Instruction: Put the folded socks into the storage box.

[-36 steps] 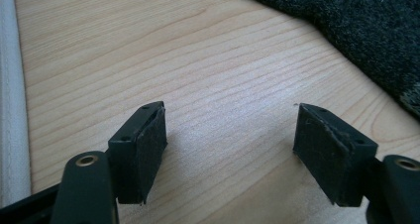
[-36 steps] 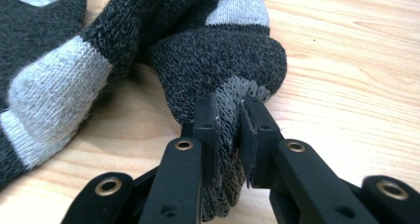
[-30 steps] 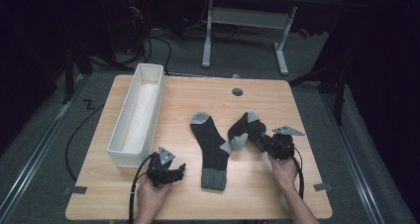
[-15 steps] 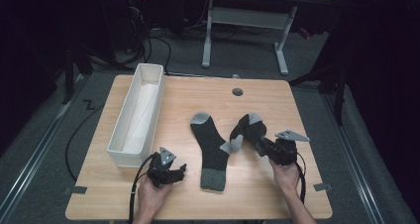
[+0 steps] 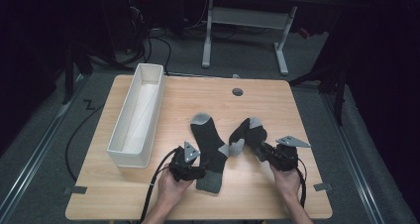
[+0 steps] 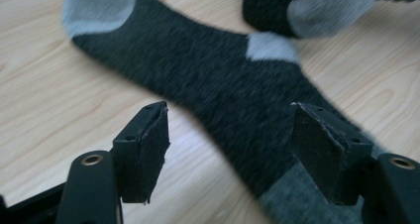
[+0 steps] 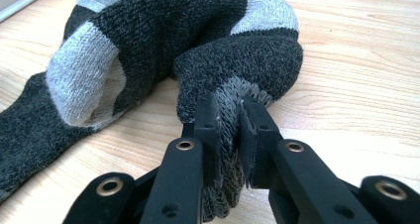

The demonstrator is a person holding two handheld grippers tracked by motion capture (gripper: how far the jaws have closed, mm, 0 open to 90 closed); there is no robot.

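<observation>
While right gripper (image 7: 228,120) pinches folded sock (image 7: 198,45) cuff, left gripper (image 6: 230,149) spread over flat sock (image 6: 218,90) near table (image 5: 148,194) front edge.

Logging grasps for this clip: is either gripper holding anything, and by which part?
The right gripper pinches the folded sock by its grey ribbed cuff; the left gripper is open, holding nothing.

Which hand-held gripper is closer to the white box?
Left. The left hand-held gripper sits just right of the white box, by the flat sock. The right hand-held gripper is farther right, clamped on the folded sock.
</observation>
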